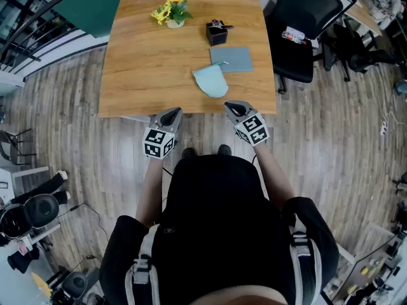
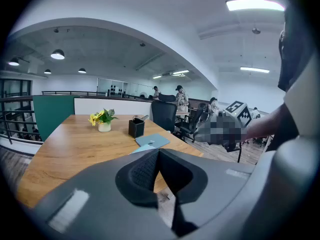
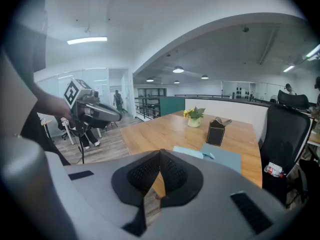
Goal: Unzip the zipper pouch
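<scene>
Wood table (image 1: 140, 62), pouch (image 1: 211, 82) near front edge | left gripper (image 1: 173, 112), right gripper (image 1: 231, 107) both closed, empty, at table edge | I judge pouch soft, light: pin fabric, pinch pull.

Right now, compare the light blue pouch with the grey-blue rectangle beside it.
Colour: the light blue pouch is paler, the grey-blue rectangle darker. Shape: the light blue pouch has a rounded near end; the grey-blue rectangle has square corners. Place: the light blue pouch lies nearer the front edge of the table; the grey-blue rectangle sits farther back, by the black box. Both lie flat.
</scene>
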Demonstrator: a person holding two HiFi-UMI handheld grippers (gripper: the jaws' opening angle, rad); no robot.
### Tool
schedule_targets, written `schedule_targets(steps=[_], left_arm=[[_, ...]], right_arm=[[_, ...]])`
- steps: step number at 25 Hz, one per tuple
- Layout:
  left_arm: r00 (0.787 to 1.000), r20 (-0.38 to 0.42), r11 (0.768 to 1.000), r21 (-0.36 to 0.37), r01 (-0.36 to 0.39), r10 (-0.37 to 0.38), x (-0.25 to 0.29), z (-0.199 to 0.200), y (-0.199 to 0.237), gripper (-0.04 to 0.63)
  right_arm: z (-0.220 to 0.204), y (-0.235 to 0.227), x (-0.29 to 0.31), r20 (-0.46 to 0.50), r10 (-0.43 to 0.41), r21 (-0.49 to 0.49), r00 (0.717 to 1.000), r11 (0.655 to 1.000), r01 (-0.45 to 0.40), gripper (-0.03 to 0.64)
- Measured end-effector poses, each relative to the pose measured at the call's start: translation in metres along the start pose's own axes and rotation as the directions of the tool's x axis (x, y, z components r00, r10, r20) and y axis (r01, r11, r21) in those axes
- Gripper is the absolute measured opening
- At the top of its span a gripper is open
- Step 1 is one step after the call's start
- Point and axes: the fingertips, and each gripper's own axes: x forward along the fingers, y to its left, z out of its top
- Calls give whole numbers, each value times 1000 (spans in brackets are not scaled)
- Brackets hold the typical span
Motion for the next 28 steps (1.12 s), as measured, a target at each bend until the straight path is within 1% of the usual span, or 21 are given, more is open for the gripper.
schedule_targets(steps=[3,5,8,11,19,21,24,28], left_arm=[[1000,8,1000,3,-15,15,11,6,-16,0],[1000,11,1000,4,-23,23,18,8,-27,0],[999,21,999,6,-44,44,25,11,-38,0],[998,28,998,5,-61,61,27,12,-48,0],[995,38,996,-3,-90,90,24,11,-62,2],[995,36,995,-12,-95,95,23,8,-62,9],[994,34,994,-23,-104,105,23,7,-61,47],[994,33,994,-27,-104,105,28,9,-61,84]], right_arm=[[-9,-14,-15,5,12,-3,1000,1000,-12,3],[-14,-22,-24,20,6,-15,1000,1000,-6,3],[-16,-30,-34,46,-7,-66,999,998,10,5],[-19,-33,-41,60,2,-96,998,995,4,5],[-16,-41,-53,90,13,-123,996,992,-1,7],[-16,-42,-53,94,17,-126,995,992,-5,29],[-18,-43,-52,87,26,-127,996,992,-15,60],[-16,-49,-50,105,31,-134,994,991,-17,148]])
